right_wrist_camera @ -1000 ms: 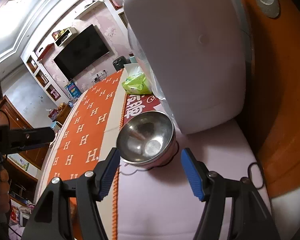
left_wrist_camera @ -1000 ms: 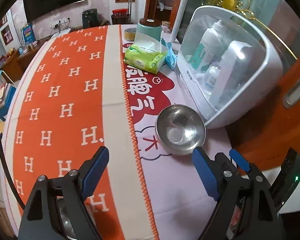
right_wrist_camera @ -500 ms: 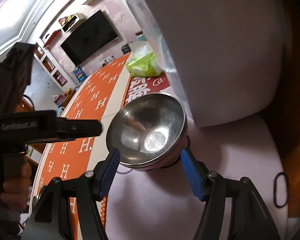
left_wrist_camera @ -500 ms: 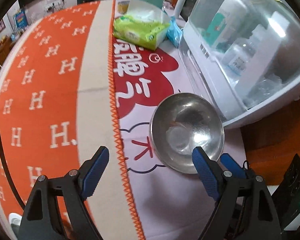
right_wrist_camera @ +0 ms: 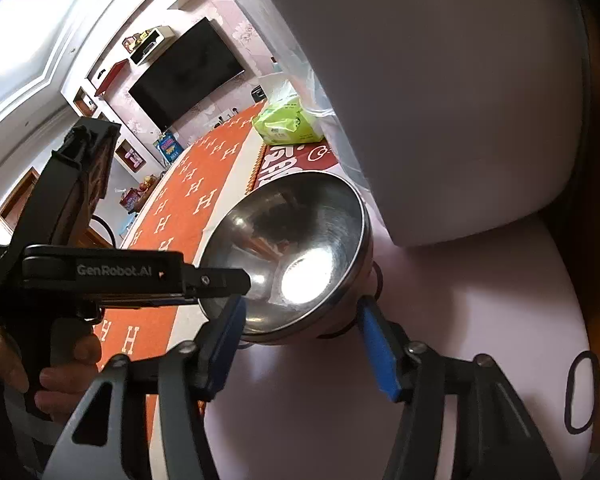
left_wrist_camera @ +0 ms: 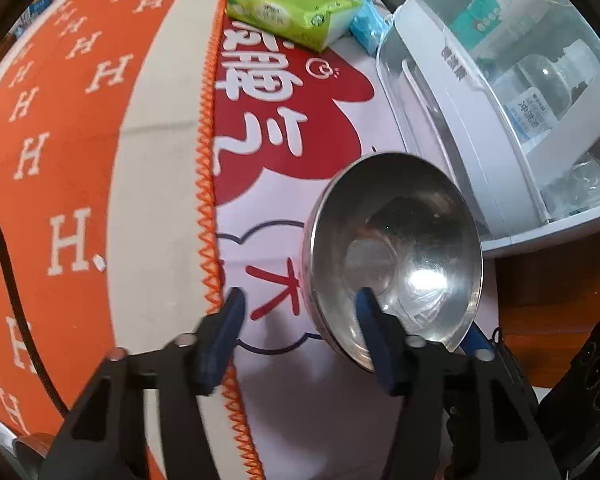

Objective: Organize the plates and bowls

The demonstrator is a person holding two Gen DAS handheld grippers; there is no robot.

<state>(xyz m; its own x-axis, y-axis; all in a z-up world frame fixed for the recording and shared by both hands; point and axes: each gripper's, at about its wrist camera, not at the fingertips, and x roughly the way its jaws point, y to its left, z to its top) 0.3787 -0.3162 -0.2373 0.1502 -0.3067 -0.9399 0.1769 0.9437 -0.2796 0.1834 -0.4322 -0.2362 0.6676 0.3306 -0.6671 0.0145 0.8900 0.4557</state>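
A steel bowl [left_wrist_camera: 396, 256] stands on the pink mat [left_wrist_camera: 308, 408], close to a white cabinet. My left gripper [left_wrist_camera: 300, 302] points steeply down over the bowl's near left rim. One blue pad is inside the bowl and the other outside, with a gap on both sides. Its jaws are closing. In the right wrist view the bowl [right_wrist_camera: 292, 240] lies between the fingers of my right gripper [right_wrist_camera: 302, 312]. They flank its lower wall and are closing; I see no firm press. The left gripper's finger [right_wrist_camera: 220, 280] reaches the rim from the left.
A white cabinet with a clear lid [left_wrist_camera: 500, 100] holds bottles just right of the bowl. A green wipes pack [left_wrist_camera: 292, 8] lies farther back. The orange H-patterned cloth [left_wrist_camera: 80, 140] covers the left side. A black hair tie [right_wrist_camera: 580, 392] lies at the right, and a person's hand [right_wrist_camera: 4, 360] holds the left gripper.
The left gripper came down onto the bowl's rim and its jaws narrowed, one finger now inside the bowl. The right gripper drew closer to the bowl and narrowed slightly.
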